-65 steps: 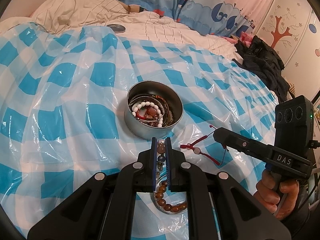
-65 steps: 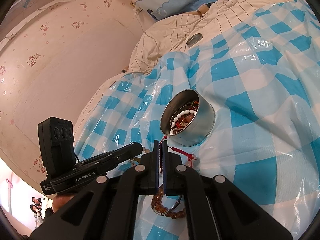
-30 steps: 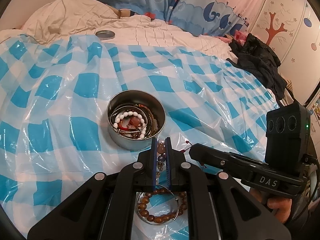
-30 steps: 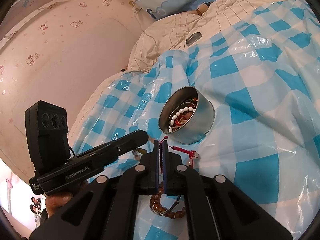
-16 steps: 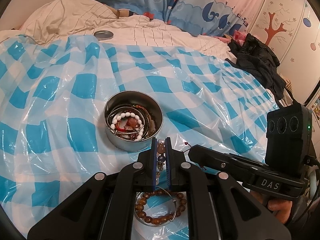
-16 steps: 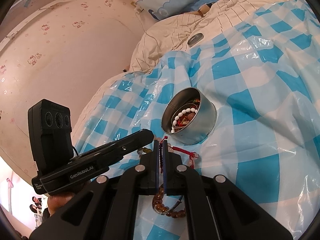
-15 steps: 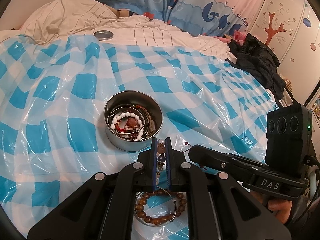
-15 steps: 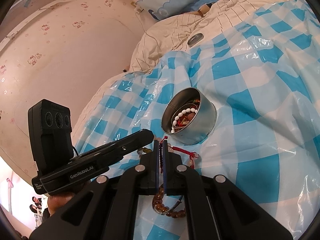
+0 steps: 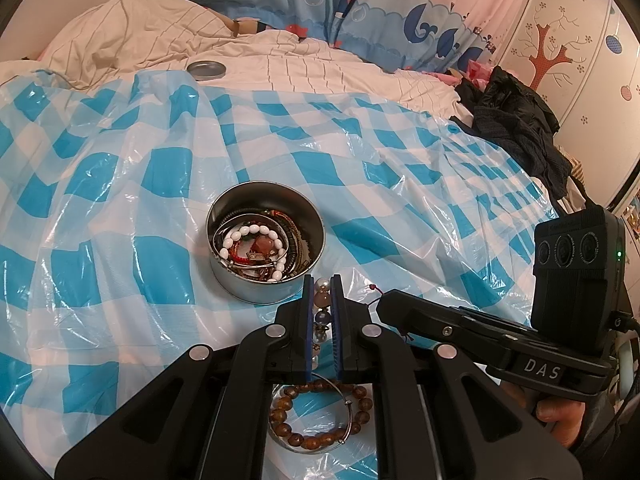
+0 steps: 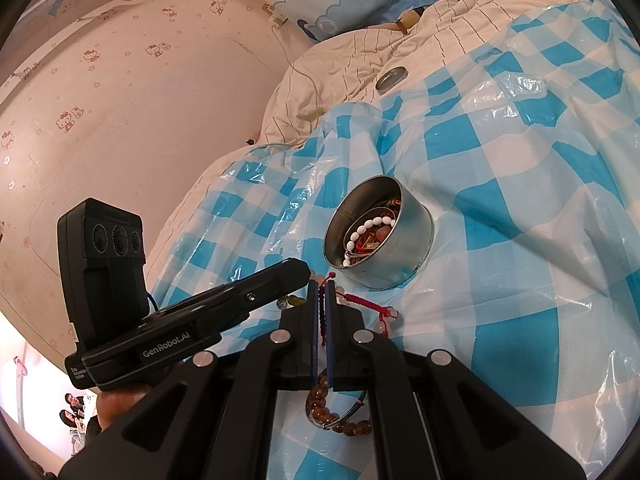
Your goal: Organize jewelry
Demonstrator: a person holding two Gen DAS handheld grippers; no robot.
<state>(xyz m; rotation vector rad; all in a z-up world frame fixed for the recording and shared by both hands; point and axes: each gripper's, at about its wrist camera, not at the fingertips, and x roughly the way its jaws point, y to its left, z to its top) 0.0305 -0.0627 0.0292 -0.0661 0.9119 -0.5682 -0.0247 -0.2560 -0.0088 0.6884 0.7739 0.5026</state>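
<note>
A round metal tin (image 9: 265, 291) holding several bracelets, one of white beads (image 9: 256, 233), stands on a blue-and-white checked plastic sheet (image 9: 120, 184); it also shows in the right wrist view (image 10: 404, 256). My left gripper (image 9: 322, 285) is shut on a bracelet of mixed pale beads (image 9: 322, 300), just in front of the tin. My right gripper (image 10: 321, 286) is shut on a red cord bracelet (image 10: 362, 302), beside the left gripper. A brown bead bracelet (image 9: 320, 416) with a thin metal bangle lies below both grippers.
The tin's lid (image 9: 206, 69) lies on the cream bedding at the back. Whale-print pillows (image 9: 320, 4) line the far edge. Dark clothes (image 9: 520, 128) are heaped at the right. A pink wall (image 10: 120, 120) is close on the left.
The left gripper has drawn back and lifted a little with its beads, so the tin now sits farther and more to the left. The right gripper has barely moved.
</note>
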